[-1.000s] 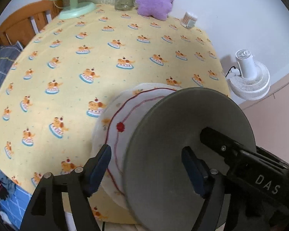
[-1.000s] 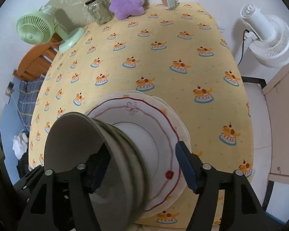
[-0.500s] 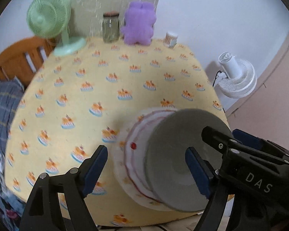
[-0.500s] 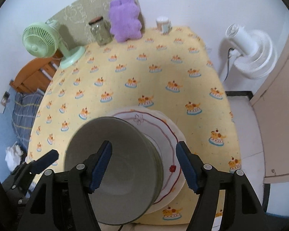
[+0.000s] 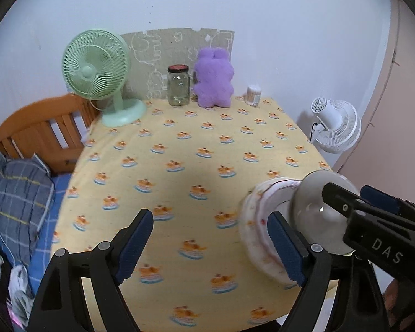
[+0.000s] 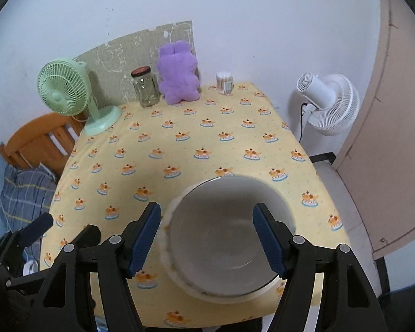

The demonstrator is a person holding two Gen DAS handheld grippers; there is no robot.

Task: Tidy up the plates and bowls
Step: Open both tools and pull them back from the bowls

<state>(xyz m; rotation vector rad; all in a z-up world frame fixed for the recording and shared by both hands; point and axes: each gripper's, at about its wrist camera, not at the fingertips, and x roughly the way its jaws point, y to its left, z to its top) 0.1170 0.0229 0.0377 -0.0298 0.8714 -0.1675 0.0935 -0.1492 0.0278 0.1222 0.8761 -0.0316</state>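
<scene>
Fan (image 5: 96, 74) | jar (image 5: 178, 85) | plush (image 5: 213, 78) at far edge | bowl (image 6: 229, 235) near

Right view: my grey bowl (image 6: 229, 238) covers nearly whole plate stack (image 6: 166, 260); only blurred pale sliver shows at bowl's left and lower rim. Can't count plates. Left view: my right gripper (image 5: 373, 221) hides bowl's right side; stack smeared, red rim line unreadable. Worktop (image 5: 179, 166) near edge cut off by frame. Label on small container (image 6: 224, 82) at back too small to read.
</scene>
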